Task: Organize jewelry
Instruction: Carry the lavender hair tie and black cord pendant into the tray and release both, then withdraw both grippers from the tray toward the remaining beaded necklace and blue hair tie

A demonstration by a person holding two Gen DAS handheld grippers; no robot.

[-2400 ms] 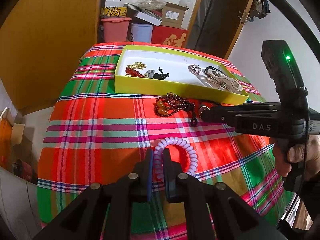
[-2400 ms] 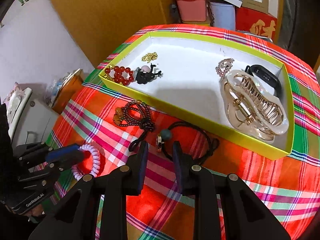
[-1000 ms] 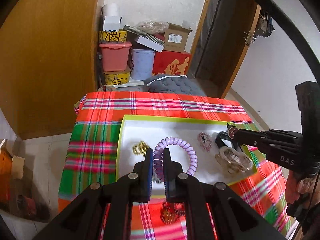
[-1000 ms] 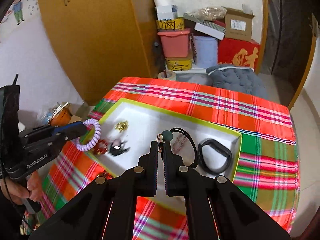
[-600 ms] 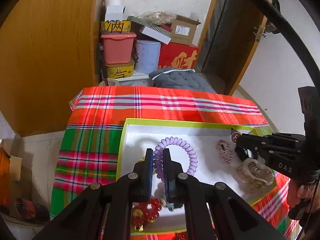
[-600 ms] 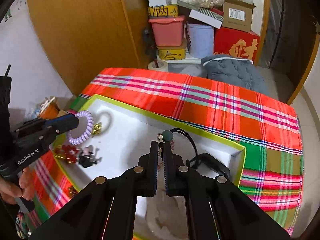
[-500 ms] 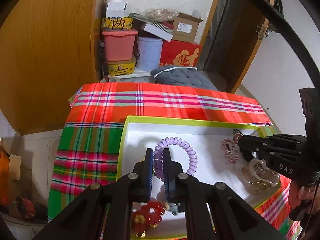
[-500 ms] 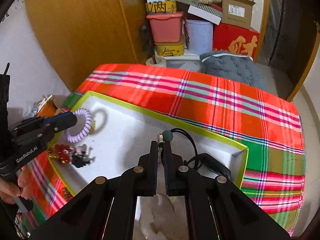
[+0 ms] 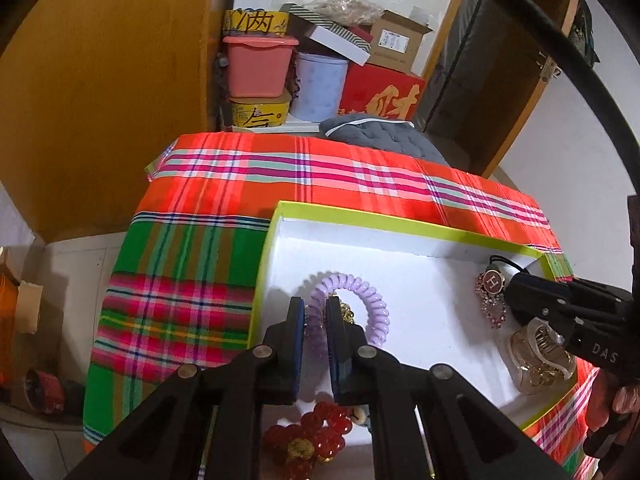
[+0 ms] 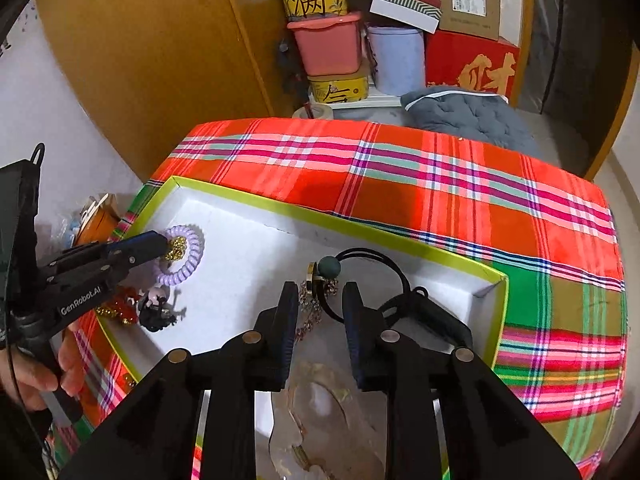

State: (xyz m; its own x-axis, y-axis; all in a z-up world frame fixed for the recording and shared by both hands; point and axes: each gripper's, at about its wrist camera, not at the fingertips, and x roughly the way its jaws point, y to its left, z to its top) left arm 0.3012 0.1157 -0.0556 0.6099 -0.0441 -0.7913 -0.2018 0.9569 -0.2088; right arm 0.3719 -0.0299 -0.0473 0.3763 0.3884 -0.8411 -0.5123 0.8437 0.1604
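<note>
Purple coil bracelet (image 9: 347, 309) pinched in my left gripper (image 9: 316, 344), I lower gently into the tray (image 9: 400, 226); right gripper (image 10: 320, 320) spread, hair tie (image 10: 368, 276) free

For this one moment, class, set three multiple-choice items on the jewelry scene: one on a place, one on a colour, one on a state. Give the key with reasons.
1. Where does the black hair tie lie?
A. inside the tray
B. on the plaid cloth
C. on the floor

2. What colour is the spiral hair tie?
A. green
B. lilac
C. black

3. How does the right gripper stand?
A. shut on the black hair tie
B. open
C. shut on the clear hair claw

Key: 1 A, its loop and bead rest within the tray's yellow-green walls. 2 B, its coils are pale purple in the left gripper. 3 B, a wide gap separates the fingers, which pinch nothing.
</note>
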